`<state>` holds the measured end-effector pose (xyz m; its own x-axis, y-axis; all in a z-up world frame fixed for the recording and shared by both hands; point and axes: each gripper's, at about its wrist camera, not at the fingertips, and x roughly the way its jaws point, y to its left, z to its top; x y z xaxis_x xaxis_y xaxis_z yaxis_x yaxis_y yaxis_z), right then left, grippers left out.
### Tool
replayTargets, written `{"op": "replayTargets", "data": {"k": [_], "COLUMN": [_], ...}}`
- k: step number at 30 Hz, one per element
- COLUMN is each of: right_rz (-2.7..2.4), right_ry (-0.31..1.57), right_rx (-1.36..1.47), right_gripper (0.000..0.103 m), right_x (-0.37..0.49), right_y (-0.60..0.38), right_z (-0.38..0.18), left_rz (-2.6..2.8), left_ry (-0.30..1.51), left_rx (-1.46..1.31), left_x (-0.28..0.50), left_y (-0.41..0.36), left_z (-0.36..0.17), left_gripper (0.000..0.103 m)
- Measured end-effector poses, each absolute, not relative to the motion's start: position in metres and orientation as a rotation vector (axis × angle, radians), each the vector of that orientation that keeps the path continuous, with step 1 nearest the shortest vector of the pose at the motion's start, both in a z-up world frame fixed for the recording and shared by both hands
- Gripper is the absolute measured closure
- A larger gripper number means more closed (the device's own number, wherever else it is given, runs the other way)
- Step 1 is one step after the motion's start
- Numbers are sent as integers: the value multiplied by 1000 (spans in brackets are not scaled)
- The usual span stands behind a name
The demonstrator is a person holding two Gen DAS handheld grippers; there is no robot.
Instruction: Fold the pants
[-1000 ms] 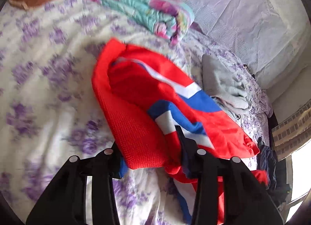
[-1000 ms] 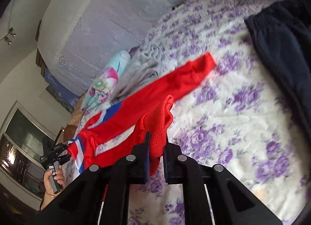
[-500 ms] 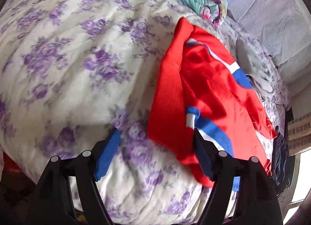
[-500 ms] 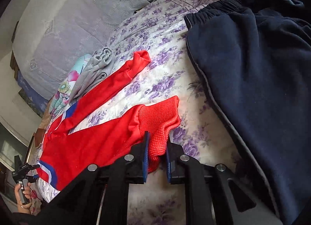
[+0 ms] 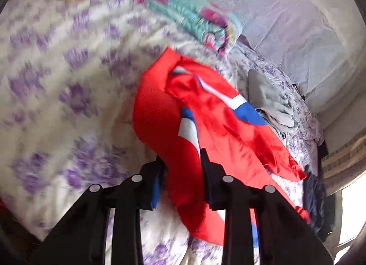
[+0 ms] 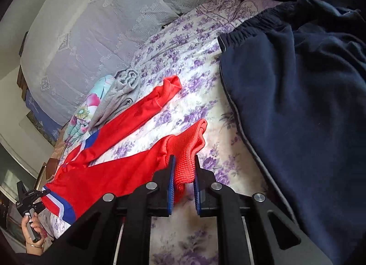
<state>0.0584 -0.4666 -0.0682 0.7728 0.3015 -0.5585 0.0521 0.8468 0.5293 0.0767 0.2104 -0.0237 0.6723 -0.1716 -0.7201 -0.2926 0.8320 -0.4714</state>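
Red track pants point(image 5: 205, 116) with white and blue stripes lie spread on the purple-flowered bedspread point(image 5: 57, 82). My left gripper point(image 5: 181, 169) is closing its jaws on the ribbed red waistband, and the fabric fills the gap between them. In the right wrist view the pants point(image 6: 119, 169) stretch away to the left, legs apart. My right gripper point(image 6: 184, 169) has its jaws closing on the knit cuff point(image 6: 185, 148) of the nearer leg, just above the bed. Far left in that view, a hand point(image 6: 32, 226) holds the left gripper point(image 6: 29, 198) at the waistband end.
Dark navy pants point(image 6: 297, 105) cover the bed right of the cuff. A crumpled grey garment point(image 5: 267, 102) and a folded teal floral blanket point(image 5: 194, 13) lie beyond the red pants. A pale lavender headboard point(image 5: 286, 13) backs the bed.
The left gripper let go of the waistband and opened wide, then closed on it again. The right gripper carried the cuff lower and nearer the navy pants, which now fill the right side.
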Motion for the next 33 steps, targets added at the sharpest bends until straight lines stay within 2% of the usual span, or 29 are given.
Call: {"op": "replayTargets", "data": {"k": [4,7,9,10,11,12,14,15,19,22,26,28,29,30,33], "right_rz": [198,201,167,157,155,148,52,8,76,267,234,194,238,258,263], "right_ry": [682,766,833,868,870,853,794,736,612,650,824,912,824,809,800], "right_rx": [548,495,448,445,459,473,417,379,327,373,345,378,403,409,453], "right_gripper": [89,89,88,85,84,79,60,57,56,56,50,47,48,48,47], "right_x": [40,40,45,47,46,42,31,24,14,29,50,53,43,39,40], "right_y": [-468,-458,-453,-453,-455,-457,-459,-459,-445,-421,-401,-409,-416,-417,-420], "right_z": [-42,-51,-72,-82,-87,-85,-68,-55,-11,-7,-49,-85,-88,-88,-68], "left_rz": [112,186,211,214,210,202,226,247,269,164,97,132,140,146,132], "left_ry": [859,927,986,998,988,975,963,942,820,766,853,976,992,930,943], "left_rx": [-507,-430,-421,-439,-472,-491,-467,-449,-399,-339,-183,-142,-153,-117,-99], "left_x": [47,36,38,36,32,28,18,11,-11,-3,25,36,36,29,29], "left_y": [212,225,239,245,251,254,255,257,254,219,163,160,167,164,158], "left_z": [1,-14,-41,-51,-57,-55,-44,-35,10,29,-6,-57,-80,-79,-59], "left_gripper": [75,70,62,49,46,46,36,34,31,15,14,14,14,14,14]}}
